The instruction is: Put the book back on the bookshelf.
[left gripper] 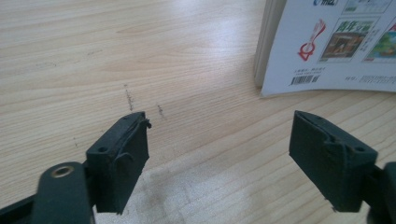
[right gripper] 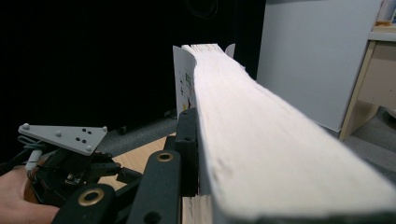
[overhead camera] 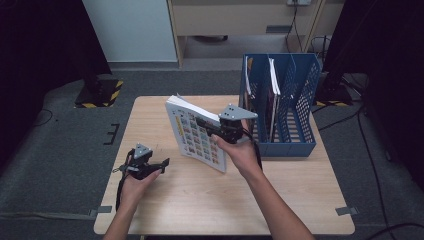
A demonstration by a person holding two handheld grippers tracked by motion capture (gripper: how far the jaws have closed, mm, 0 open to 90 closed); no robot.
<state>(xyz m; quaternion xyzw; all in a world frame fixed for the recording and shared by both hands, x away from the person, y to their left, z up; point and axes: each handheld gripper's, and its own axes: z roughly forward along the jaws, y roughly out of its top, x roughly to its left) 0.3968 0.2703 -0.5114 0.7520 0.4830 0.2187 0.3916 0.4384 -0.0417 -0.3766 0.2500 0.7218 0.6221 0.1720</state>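
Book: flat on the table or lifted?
Lifted and tilted: right gripper clamps the book, lower corner near the table; contact unclear.

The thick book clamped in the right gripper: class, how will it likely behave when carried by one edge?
The book probably sags somewhat: its soft cover curls in the right gripper view. Its thick page block suggests weight, so it may pivot in the right gripper. The glossy cover could slip.

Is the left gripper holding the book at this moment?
No. In the left gripper view the left gripper has its jaws apart over bare table, and the book stands beyond them.
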